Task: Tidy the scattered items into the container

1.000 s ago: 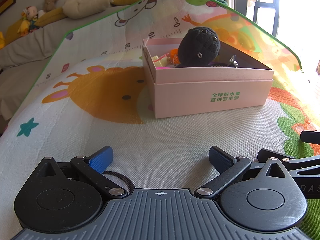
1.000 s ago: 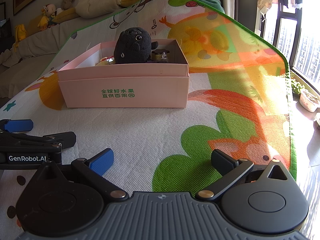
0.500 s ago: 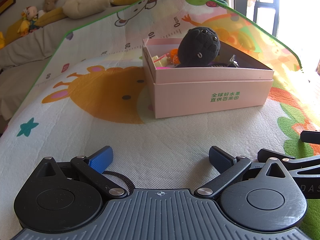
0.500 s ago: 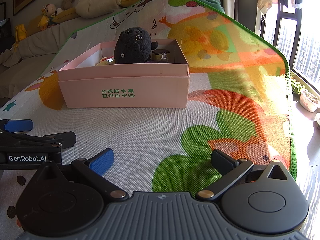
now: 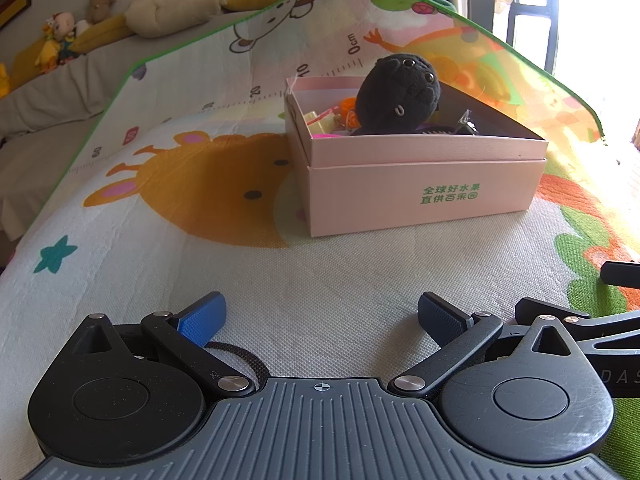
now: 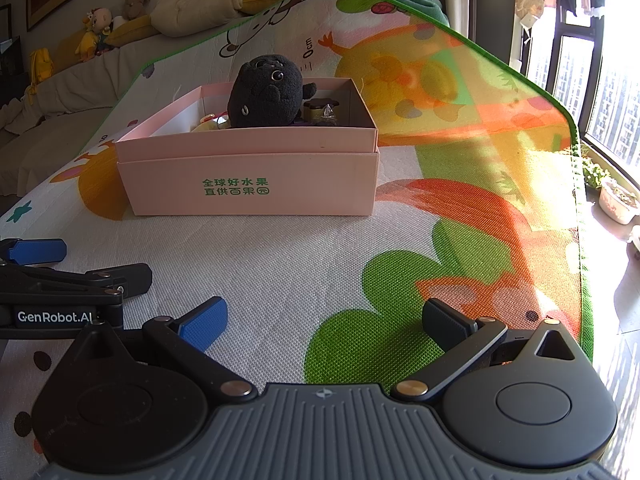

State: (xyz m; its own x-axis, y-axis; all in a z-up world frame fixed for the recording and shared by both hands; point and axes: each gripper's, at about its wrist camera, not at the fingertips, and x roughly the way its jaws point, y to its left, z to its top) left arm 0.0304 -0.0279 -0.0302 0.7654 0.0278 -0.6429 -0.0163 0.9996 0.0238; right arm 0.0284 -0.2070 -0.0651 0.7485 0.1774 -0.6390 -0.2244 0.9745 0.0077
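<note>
Blue and black pads tip your left gripper (image 5: 322, 316), whose jaws stand wide apart with nothing between them, low over the woven mat (image 5: 328, 280). Your right gripper (image 6: 324, 320) sits just beside it, equally wide and empty, also low over the mat; from the right wrist view the left gripper's fingers show at the left edge, and from the left wrist view the right gripper's fingers reach in from the right edge. Ahead of both grippers, well apart from the fingertips, the pink box (image 5: 420, 196) rests on the mat, slightly right of centre for your left gripper and left of centre for your right one. It bears green printed characters on the near wall, and its upper part sits inside a slightly wider lower part. Inside it, a black plush (image 5: 398, 94) stands up above the rim, with small things packed around it: an orange piece (image 5: 347, 110) and a pale yellow piece (image 5: 318, 120) to the plush's left, and a dark gold-trimmed item (image 6: 318, 109) with crinkled clear wrapping to its right; what these are is too small to tell. The mat between your grippers and the box is bare cloth printed with cartoon animals. Beyond the mat's far edge, a sofa (image 6: 72, 80) carries several soft toys (image 6: 94, 28).
</note>
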